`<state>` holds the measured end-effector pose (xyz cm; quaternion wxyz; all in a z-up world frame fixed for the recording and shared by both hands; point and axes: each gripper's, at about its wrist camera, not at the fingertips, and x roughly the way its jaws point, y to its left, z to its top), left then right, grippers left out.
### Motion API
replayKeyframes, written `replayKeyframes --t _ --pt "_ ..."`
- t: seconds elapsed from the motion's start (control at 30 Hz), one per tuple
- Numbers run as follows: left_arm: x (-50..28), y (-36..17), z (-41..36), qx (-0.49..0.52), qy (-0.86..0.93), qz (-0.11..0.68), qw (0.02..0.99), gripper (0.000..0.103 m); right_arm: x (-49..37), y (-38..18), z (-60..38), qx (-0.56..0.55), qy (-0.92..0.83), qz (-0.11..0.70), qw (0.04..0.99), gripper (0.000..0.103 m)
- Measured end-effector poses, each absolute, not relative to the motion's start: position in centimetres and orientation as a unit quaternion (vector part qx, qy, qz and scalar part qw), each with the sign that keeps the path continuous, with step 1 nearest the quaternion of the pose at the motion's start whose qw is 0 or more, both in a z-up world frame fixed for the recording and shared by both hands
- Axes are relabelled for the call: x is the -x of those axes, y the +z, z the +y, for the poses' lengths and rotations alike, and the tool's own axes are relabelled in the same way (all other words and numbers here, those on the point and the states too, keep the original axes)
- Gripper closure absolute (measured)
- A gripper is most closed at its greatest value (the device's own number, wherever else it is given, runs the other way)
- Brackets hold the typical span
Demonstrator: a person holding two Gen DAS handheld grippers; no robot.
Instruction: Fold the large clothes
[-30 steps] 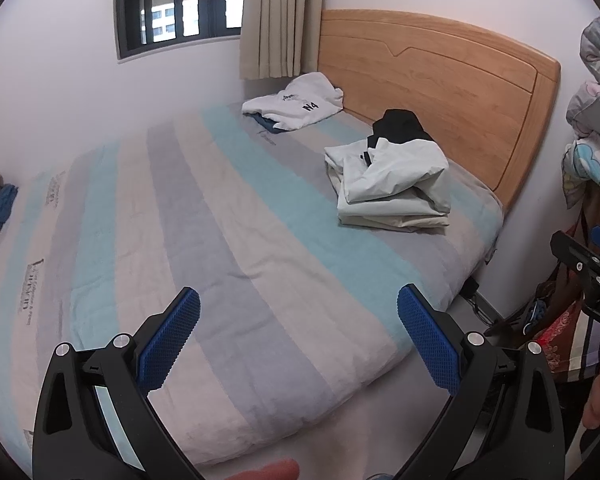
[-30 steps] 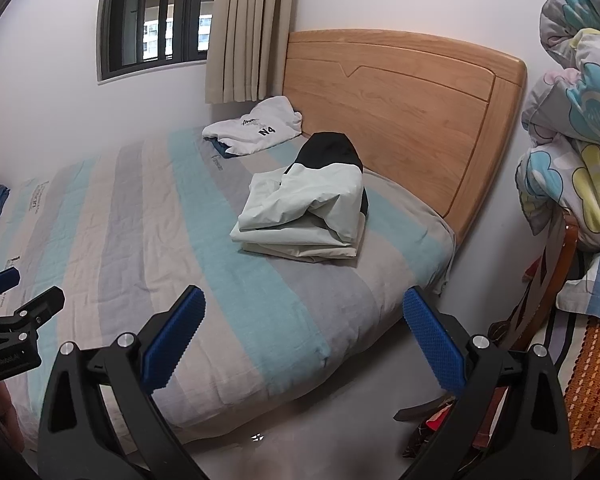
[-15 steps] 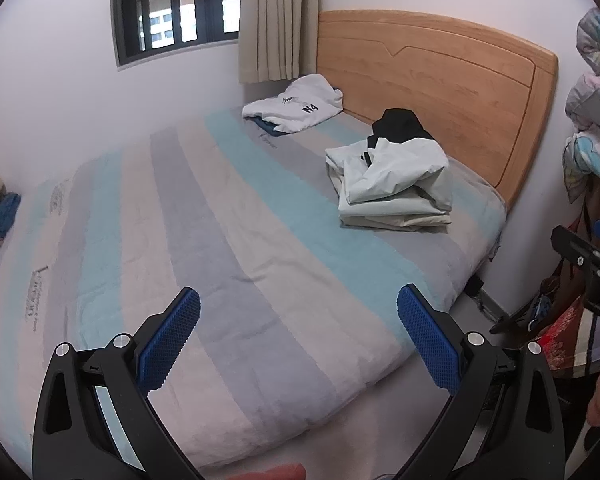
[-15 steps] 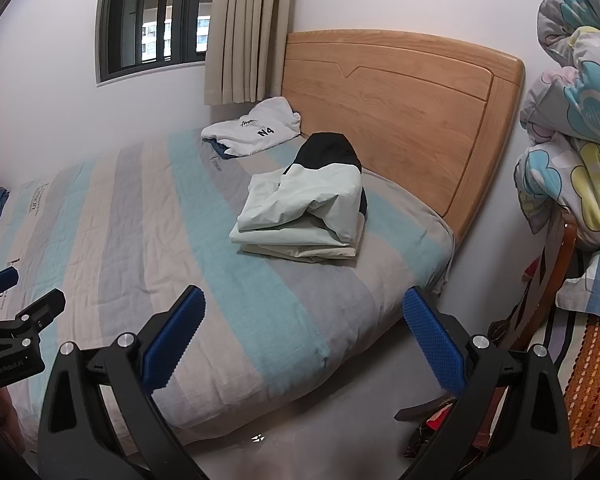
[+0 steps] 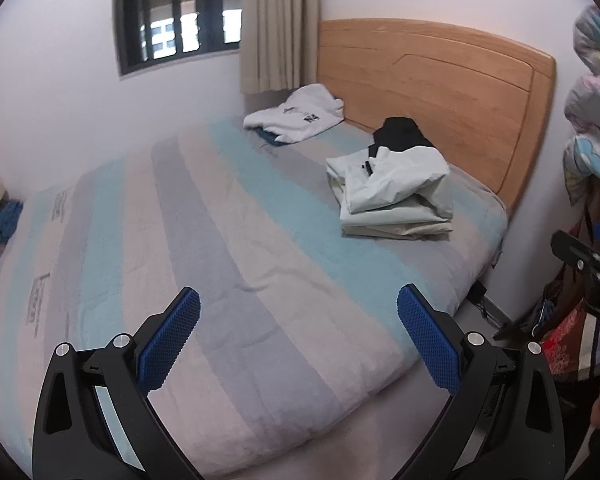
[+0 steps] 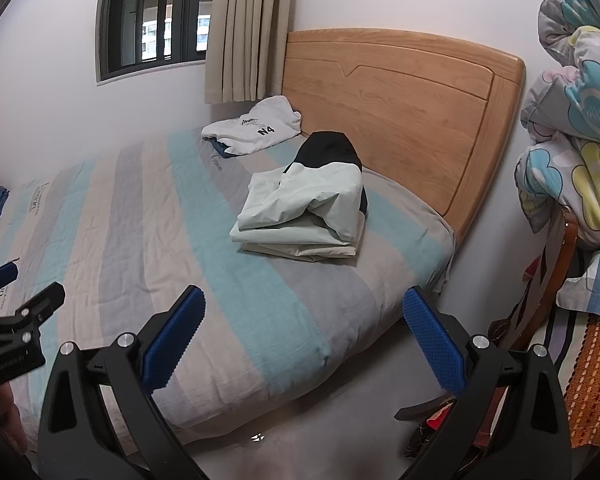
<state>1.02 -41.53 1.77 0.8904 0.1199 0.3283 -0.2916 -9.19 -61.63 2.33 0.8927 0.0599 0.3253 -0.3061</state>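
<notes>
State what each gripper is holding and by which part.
Nothing is held. The left gripper and right gripper are both open and empty, apart from the folded jacket.

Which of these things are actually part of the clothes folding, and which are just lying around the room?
Part of the job:
pale jacket, folded on the striped bed
white sweatshirt by the headboard
left hand-held gripper and right hand-held gripper, both open and empty

Just lying about:
flowered quilt piled at the right
curtain

A striped bedspread (image 6: pixel 132 216) is covering the bed beneath a wooden headboard (image 6: pixel 400 112), while beige curtains (image 6: pixel 244 32) are hanging beside a barred window (image 6: pixel 152 16).
</notes>
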Motion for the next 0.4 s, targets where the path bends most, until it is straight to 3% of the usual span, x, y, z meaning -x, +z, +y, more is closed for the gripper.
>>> replayKeyframes --t 0.4 --pt "-1.23 1.72 -42.41 -0.122 -0.305 0.349 0.878 0.006 8.69 2.25 -62.4 -0.06 -0.304 0.327 0.893 0.007"
